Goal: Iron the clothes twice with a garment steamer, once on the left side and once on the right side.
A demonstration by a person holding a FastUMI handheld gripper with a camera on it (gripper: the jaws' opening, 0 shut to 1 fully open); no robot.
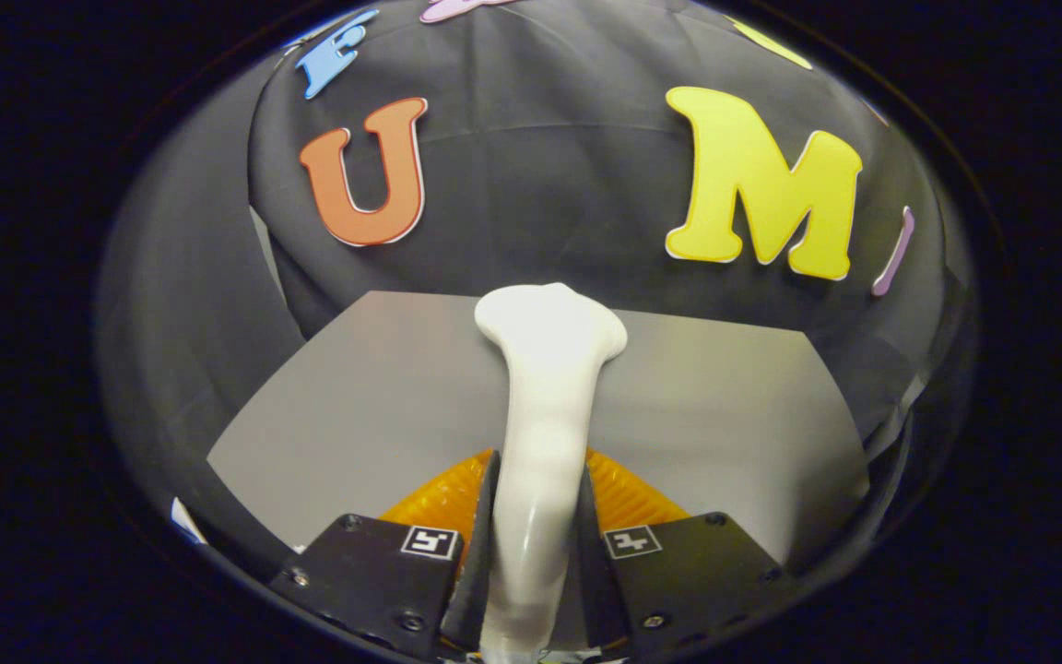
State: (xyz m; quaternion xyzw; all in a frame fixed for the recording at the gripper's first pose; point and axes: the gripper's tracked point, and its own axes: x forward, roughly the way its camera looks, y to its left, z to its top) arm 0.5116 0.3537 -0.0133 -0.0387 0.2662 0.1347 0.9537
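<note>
Gripper view: the steamer [540, 406] is pinched by its slim, rigid, smooth-looking neck between the fingers of the gripper [536, 544], its wide head held ahead above the grey surface [356, 406], and is judged light but slip-prone.
</note>
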